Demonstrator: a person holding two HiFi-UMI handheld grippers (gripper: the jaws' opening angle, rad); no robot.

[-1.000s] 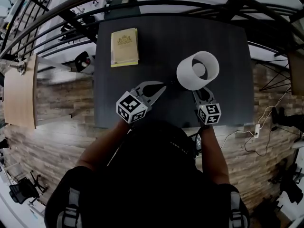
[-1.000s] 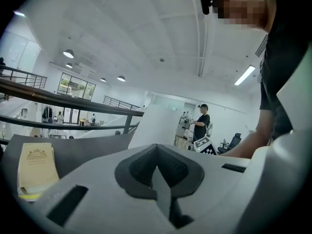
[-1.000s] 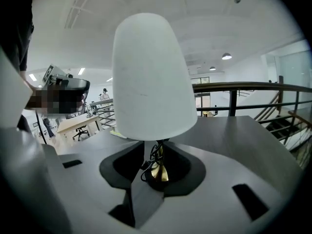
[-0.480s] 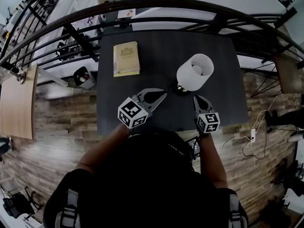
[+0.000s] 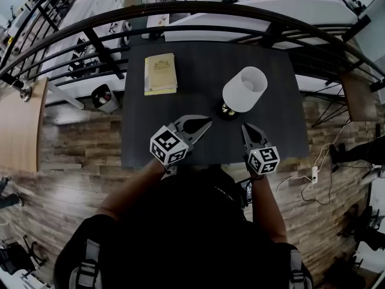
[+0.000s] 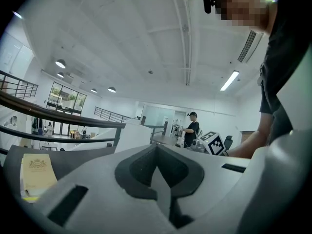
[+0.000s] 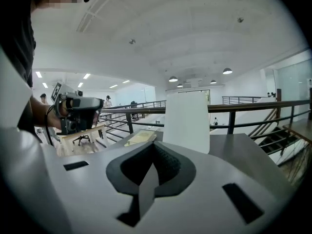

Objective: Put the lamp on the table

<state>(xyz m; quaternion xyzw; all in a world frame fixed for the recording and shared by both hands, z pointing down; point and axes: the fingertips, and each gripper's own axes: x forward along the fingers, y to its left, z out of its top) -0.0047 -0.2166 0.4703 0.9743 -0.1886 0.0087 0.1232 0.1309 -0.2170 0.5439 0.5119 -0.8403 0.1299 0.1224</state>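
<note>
The lamp, with a white drum shade (image 5: 245, 89) over a dark round base (image 5: 227, 110), stands upright on the dark table (image 5: 198, 65), right of centre. In the right gripper view the shade (image 7: 187, 121) rises just beyond the jaws. My right gripper (image 5: 245, 127) sits near the front edge, apart from the base. Its jaws have just been closing and are shut with nothing between them (image 7: 155, 144). My left gripper (image 5: 208, 123) points at the base from the left, a short gap away. It is shut and empty (image 6: 157, 146).
A yellow book (image 5: 160, 73) lies at the table's back left. A black railing (image 5: 180, 8) curves behind the table. Wood floor surrounds it, with a wooden bench (image 5: 23, 125) at the left and a power strip (image 5: 313, 174) at the right.
My right gripper has drawn back from under the shade toward the table's front edge. The left gripper has also backed off slightly. The lamp stays standing.
</note>
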